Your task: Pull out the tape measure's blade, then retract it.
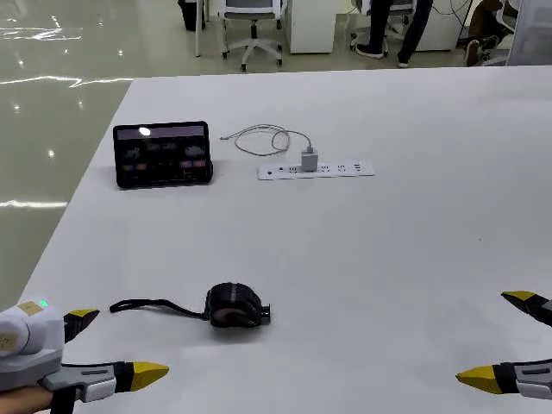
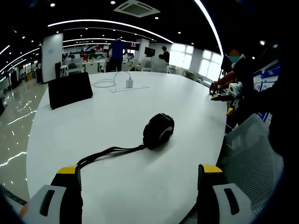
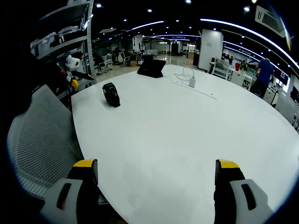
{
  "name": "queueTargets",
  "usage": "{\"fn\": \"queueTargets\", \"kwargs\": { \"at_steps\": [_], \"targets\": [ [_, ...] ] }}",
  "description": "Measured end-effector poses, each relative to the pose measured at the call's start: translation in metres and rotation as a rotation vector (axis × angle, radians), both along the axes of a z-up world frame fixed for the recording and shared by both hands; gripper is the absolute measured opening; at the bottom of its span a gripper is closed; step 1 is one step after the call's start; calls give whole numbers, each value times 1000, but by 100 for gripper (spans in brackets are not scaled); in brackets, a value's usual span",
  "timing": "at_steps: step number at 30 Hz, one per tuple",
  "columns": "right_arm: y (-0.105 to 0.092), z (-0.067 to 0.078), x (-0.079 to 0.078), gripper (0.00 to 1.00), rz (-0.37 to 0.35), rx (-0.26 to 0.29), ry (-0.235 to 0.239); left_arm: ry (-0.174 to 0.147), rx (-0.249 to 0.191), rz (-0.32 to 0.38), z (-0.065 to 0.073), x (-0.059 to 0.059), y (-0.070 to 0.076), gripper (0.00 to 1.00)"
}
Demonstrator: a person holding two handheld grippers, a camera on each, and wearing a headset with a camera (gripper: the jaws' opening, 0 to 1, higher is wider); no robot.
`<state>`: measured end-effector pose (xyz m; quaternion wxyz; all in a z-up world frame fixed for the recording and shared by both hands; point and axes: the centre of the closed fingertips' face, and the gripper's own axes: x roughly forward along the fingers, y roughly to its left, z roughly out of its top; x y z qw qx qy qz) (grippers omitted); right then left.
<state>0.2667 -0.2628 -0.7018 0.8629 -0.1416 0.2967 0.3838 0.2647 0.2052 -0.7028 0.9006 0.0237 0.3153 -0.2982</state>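
Left gripper [image 1: 121, 343], fingers [image 1: 147, 373] spread, at the table's [image 1: 388, 259] near edge, lies nearest the tape measure [image 1: 235, 305], whose strap [image 1: 147, 305] trails toward it; the blade tip probably faces the equally spread right gripper [image 1: 487, 336].

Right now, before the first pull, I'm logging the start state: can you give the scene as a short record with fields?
tape measure: black, lying on the white table, blade not drawn out
wrist strap: stretched from it toward the left gripper
left gripper: open, near the strap's end, holding nothing
right gripper: open, far off to the other side
behind: tablet, power strip with charger and cable
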Motion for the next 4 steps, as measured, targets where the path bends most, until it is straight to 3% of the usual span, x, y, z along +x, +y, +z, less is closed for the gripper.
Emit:
{"fn": "queueTargets", "kwargs": {
  "at_steps": [4],
  "targets": [
    [0, -1, 0, 100, 3, -2, 2, -2, -4, 0, 1, 1, 1, 100]
  ]
}}
